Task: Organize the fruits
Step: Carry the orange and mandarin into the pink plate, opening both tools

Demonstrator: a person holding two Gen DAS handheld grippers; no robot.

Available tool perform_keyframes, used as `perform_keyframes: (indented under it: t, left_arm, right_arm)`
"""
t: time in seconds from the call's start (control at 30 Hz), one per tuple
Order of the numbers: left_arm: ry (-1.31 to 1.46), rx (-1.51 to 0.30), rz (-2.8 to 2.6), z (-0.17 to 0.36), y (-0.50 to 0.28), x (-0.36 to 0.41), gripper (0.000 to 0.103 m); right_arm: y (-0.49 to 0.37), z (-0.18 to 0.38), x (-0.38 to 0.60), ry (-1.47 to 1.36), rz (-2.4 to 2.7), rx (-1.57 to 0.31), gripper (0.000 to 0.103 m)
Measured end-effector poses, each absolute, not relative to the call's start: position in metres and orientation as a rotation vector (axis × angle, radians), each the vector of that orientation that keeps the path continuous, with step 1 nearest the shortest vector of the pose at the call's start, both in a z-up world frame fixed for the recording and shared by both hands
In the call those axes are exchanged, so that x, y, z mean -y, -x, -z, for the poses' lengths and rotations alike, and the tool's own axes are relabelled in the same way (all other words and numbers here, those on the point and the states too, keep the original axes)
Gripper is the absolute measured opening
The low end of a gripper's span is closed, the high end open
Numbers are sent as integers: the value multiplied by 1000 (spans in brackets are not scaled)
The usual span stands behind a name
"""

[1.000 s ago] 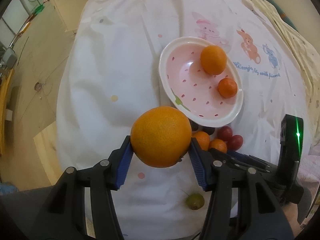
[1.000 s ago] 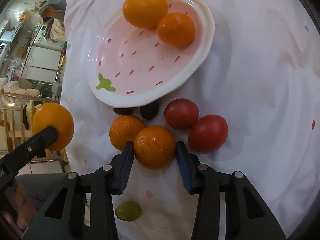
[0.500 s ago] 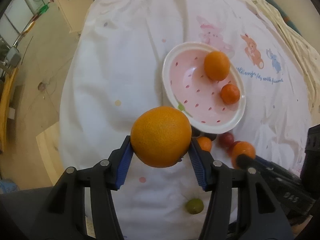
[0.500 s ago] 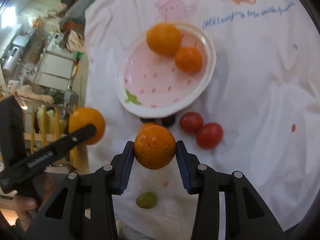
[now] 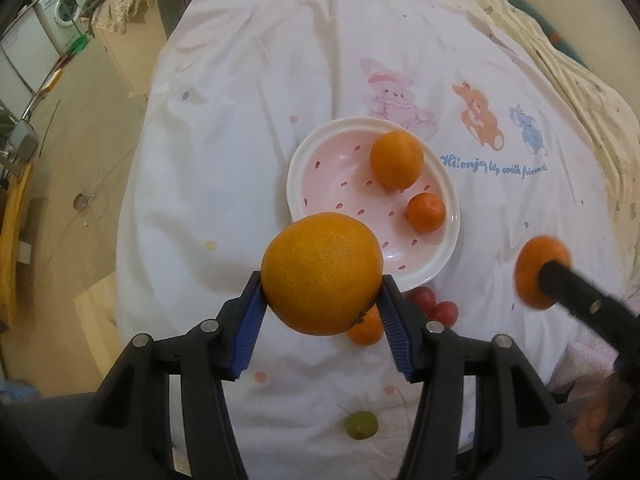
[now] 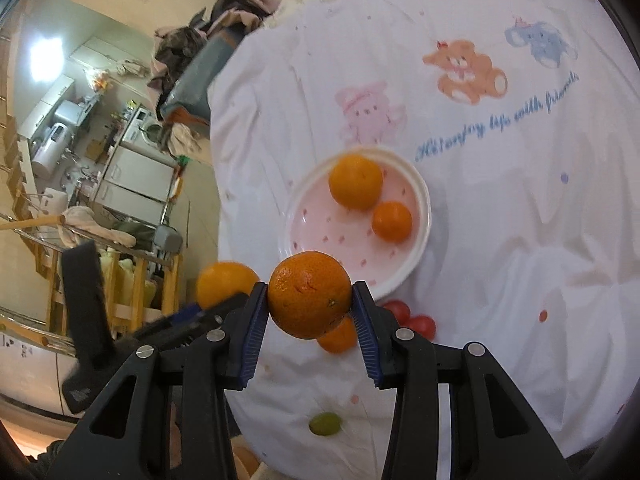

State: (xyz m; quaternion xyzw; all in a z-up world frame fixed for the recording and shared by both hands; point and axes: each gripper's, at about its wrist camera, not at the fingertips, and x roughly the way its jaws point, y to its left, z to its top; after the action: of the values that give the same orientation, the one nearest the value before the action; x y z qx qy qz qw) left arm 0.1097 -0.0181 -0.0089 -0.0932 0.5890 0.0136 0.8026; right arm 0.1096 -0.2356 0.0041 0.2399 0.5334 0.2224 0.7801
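My left gripper (image 5: 322, 304) is shut on a large orange (image 5: 322, 274), held in the air above the near side of the pink bowl (image 5: 340, 176). In the right wrist view my right gripper (image 6: 310, 312) is shut on a smaller tangerine (image 6: 309, 300), also lifted clear of the cloth. That tangerine (image 5: 538, 276) shows blurred at the right of the left wrist view. The bowl (image 6: 316, 232) holds an orange (image 6: 355, 186) and a small tangerine (image 6: 392, 222). Another tangerine (image 6: 340, 338), two red tomatoes (image 6: 416, 322) and a green grape (image 6: 326, 424) lie on the cloth below.
A white tablecloth (image 5: 248, 128) printed with cartoon animals covers the table, whose left edge drops to a beige floor (image 5: 68, 168). A washing machine (image 5: 66, 10) stands far left. A hand (image 5: 600, 420) shows at the lower right.
Both grippers have risen with their fruit. The right gripper lifted its tangerine off the cloth, away from the other tangerine and tomatoes, and tilted up, so the bowl looks smaller and farther.
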Motion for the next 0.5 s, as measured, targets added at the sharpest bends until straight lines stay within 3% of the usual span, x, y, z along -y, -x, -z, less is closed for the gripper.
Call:
perform_keyframes:
  t: [0.5]
  left_arm:
    - [137, -1236, -38, -11, -177, 17, 51]
  right_arm:
    - [-188, -38, 258, -456, -435, -1113, 44]
